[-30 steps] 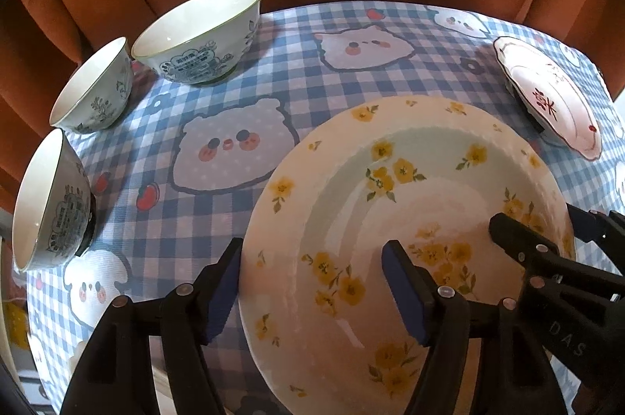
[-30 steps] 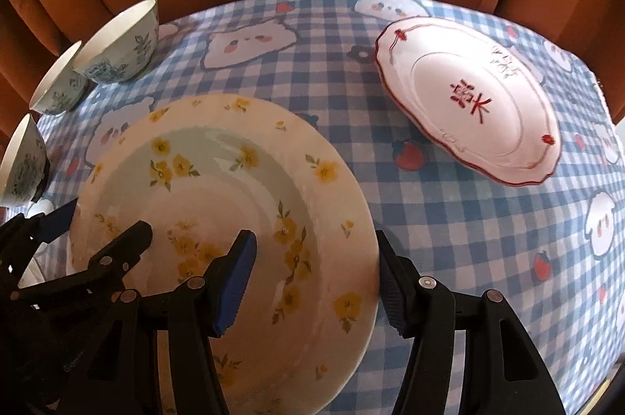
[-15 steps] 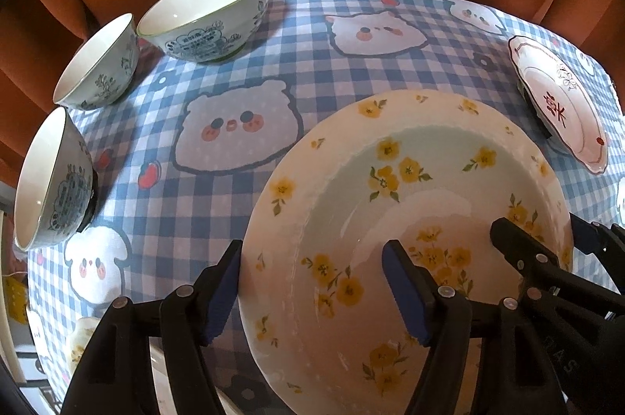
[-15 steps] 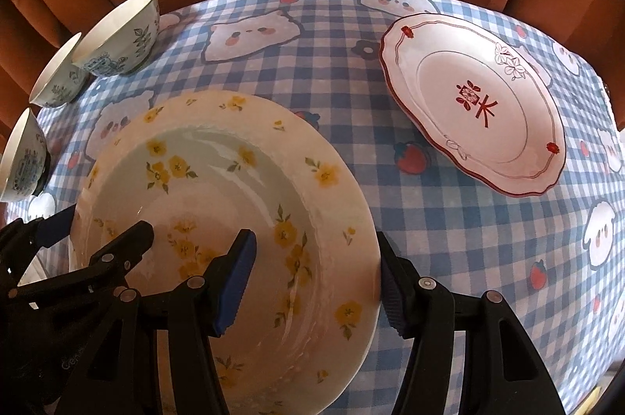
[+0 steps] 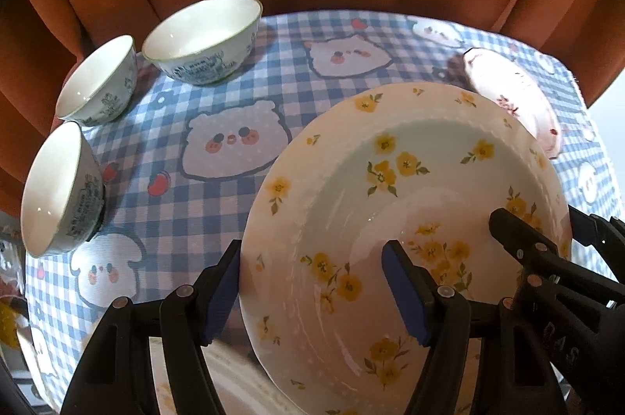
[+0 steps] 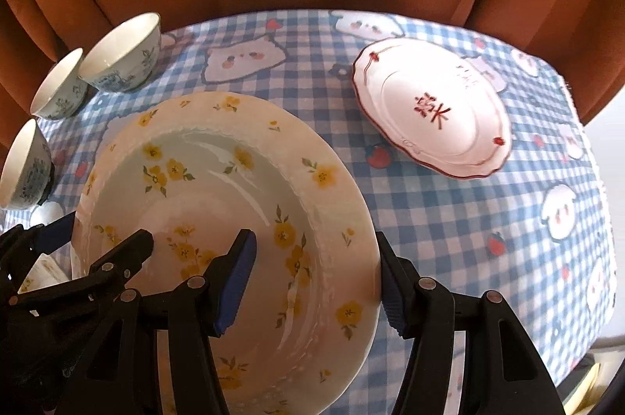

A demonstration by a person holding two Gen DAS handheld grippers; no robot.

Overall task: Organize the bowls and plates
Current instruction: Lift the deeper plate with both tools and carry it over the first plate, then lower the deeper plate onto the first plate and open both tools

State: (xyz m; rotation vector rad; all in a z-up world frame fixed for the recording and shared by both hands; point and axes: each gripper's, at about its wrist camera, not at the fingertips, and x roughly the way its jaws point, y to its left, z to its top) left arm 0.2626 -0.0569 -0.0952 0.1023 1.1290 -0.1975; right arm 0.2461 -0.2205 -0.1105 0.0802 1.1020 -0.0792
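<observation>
At lower centre, left gripper (image 5: 312,292) and right gripper (image 6: 312,282) each clamp, half-open, the flowered plate (image 5: 406,204); keep both level, rising together.

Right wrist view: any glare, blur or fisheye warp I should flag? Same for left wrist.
Right wrist: white glare streaks in the well of the yellow-flower plate; the checked tablecloth bows with fisheye warp; black vignette in the corners. Left wrist: softer sheen on the same plate; the red-trimmed plate at right is washed out and soft; bowls stretched toward the left edge.
</observation>
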